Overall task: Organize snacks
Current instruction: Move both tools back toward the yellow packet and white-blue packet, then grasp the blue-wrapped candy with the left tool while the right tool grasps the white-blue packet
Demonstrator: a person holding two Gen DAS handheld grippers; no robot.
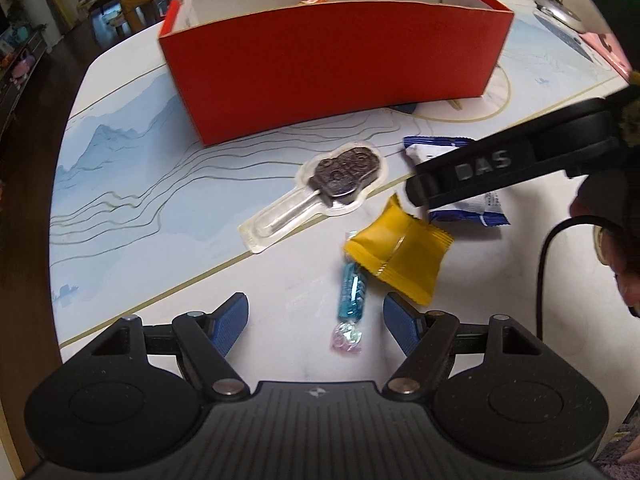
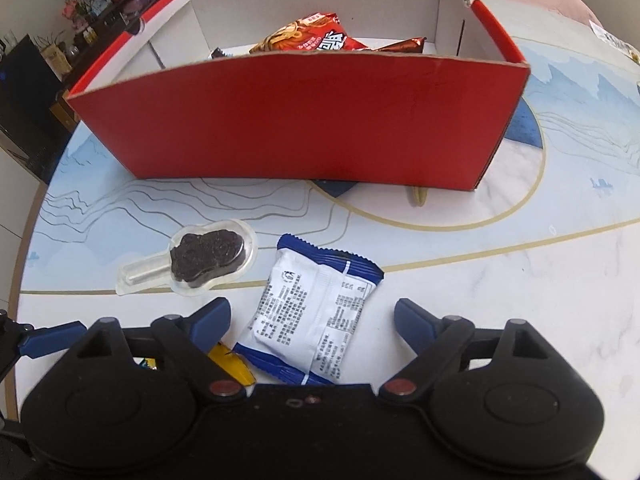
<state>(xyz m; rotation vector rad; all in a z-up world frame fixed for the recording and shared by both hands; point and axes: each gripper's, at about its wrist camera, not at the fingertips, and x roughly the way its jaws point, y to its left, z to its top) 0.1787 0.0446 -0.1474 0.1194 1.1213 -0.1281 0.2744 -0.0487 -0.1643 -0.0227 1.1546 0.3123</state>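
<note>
My left gripper (image 1: 314,312) hung with jaws apart over the blue candy (image 1: 352,290). My right gripper (image 2: 312,314) gaped around the white packet (image 2: 316,312), untouched. The red box (image 2: 304,120) sat toward the table's (image 2: 540,300) far edge.

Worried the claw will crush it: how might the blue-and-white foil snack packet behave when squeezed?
The blue-and-white foil snack packet looks puffy and crinkled, so it will probably dent and flex. It appears light for its size. Its glossy film may slip between pads.

Both wrist views look steeply down at the bench (image 1: 120,240) from close above, sharing the red box (image 2: 300,120) and chocolate pop (image 1: 344,176).
</note>
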